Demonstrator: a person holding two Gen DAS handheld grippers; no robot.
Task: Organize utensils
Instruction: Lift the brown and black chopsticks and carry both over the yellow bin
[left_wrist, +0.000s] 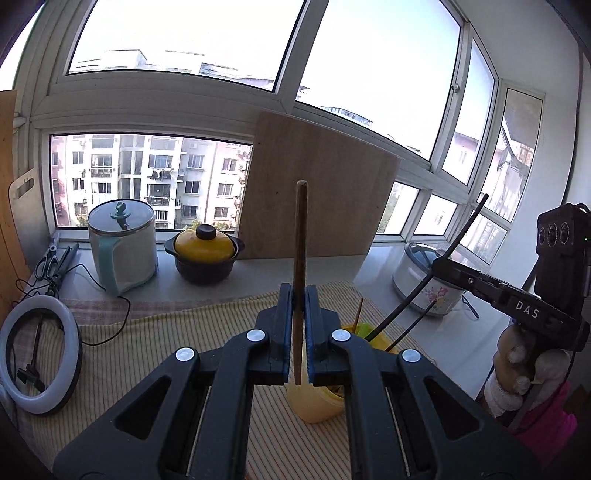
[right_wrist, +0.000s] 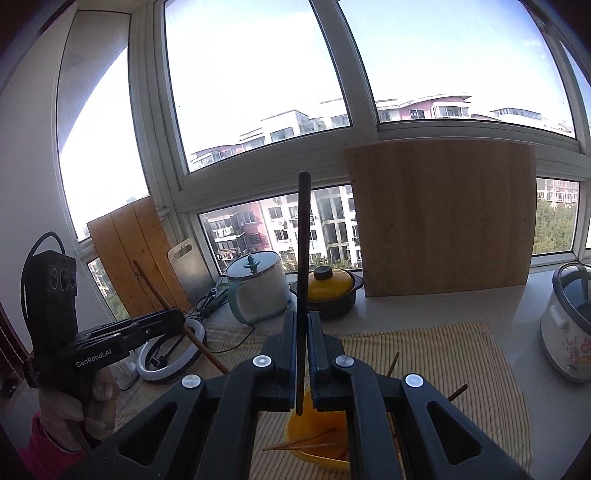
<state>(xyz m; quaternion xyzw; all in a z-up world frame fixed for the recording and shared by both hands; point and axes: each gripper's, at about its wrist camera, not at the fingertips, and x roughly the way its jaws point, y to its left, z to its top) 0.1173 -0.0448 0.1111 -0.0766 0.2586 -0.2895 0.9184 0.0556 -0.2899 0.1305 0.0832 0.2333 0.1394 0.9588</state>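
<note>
Above the yellow cup: we hold one chopstick in each gripper, both lifted clear of the cloth.
Left gripper (left_wrist: 300, 295): we have its jaws clamped on a brown chopstick (left_wrist: 301, 258), which stands upright, tip toward 12 o'clock and lower end hanging just over the cup.
Right gripper (right_wrist: 303, 325): we have its jaws clamped on a black chopstick (right_wrist: 303, 258), also upright, lower end over the cup mouth.
Cup (right_wrist: 317, 428): at 6 o'clock in the right view, on the striped cloth (right_wrist: 443, 362); we see several thin sticks already leaning inside it.
Same cup from the left (left_wrist: 314, 404): at 6 o'clock, partly behind the fingers, with sticks poking out toward 1 o'clock.
Step in hand: we judge this the carry-and-drop stage, each chopstick being brought to the cup.
Next move: we would need to lower each chopstick until its end is inside the rim, one hand at a time so that the grippers do not collide, then part the jaws.
Caution: we expect the light cup could tip if a chopstick strikes the rim or the sticks inside.
</note>
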